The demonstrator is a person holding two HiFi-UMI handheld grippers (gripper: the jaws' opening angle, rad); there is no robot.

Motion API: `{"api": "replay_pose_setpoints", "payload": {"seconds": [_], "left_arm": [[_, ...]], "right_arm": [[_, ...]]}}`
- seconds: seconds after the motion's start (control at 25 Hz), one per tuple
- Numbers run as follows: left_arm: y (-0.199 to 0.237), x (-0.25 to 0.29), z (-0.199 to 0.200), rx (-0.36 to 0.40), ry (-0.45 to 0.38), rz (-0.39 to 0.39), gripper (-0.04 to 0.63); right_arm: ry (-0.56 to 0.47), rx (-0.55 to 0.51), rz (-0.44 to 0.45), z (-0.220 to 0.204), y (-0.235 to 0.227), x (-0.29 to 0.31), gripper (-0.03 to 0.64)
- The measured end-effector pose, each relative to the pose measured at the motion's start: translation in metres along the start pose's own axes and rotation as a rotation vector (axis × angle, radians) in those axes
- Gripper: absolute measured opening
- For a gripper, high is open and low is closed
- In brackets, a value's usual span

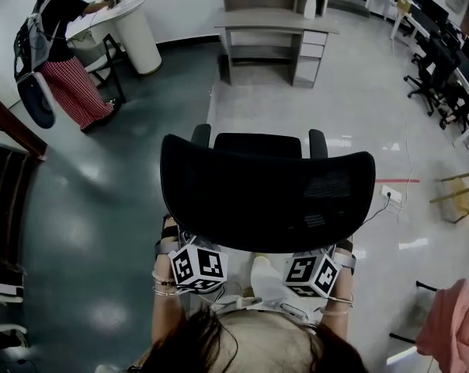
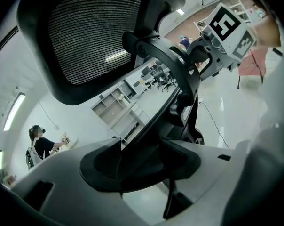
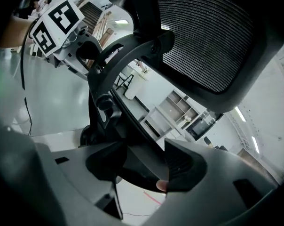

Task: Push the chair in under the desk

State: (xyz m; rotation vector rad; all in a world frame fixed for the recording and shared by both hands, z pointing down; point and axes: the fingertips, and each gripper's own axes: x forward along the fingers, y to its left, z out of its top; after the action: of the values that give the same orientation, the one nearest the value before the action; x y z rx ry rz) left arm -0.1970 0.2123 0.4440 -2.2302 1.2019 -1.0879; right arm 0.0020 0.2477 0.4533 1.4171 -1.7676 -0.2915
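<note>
**Fingers [image 2: 99, 164] spread wide round the backrest, chair well short of the desk**

Both pairs stood apart, and that looked deliberate. On the left gripper [image 2: 142, 161] the dark lower rim of the chair [image 1: 265, 193] ran straight through the gap, straddled rather than bitten. The right gripper [image 3: 144, 166] mirrored it, its pads [image 3: 184, 164] wide with the same rim between them and no squeeze I could make out. One sat at 7 o'clock of the backrest and one at 5 o'clock, low and behind the mesh. I'd say that was for a square, even shove, so the chair would roll straight rather than swivel.

The chair itself sat dead centre with its back to the person. The grey desk [image 1: 273, 22] waited up at 12 o'clock, well apart, with open floor [image 1: 102, 208] between them. The push, as I judged it, had not yet started.

That floor was smooth and glossy, throwing back the ceiling lights, so it should have been easy going for castors. A red line [image 1: 397, 181] marked it at 3 o'clock. At 10 o'clock another person [image 1: 64, 53] worked at a white round table [image 1: 133, 29]. A row of office chairs [image 1: 444, 68] lined the wall at 2 o'clock.
</note>
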Motion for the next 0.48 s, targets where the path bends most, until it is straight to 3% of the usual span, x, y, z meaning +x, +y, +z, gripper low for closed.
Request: {"api": "replay_pose_setpoints", "payload": {"seconds": [0.48], "left_arm": [[0.0, 0.015, 0.007, 0.001, -0.023, 0.016, 0.239]], "right_arm": [[0.015, -0.001, 0.016, -0.004, -0.012, 0.014, 0.235]]}}
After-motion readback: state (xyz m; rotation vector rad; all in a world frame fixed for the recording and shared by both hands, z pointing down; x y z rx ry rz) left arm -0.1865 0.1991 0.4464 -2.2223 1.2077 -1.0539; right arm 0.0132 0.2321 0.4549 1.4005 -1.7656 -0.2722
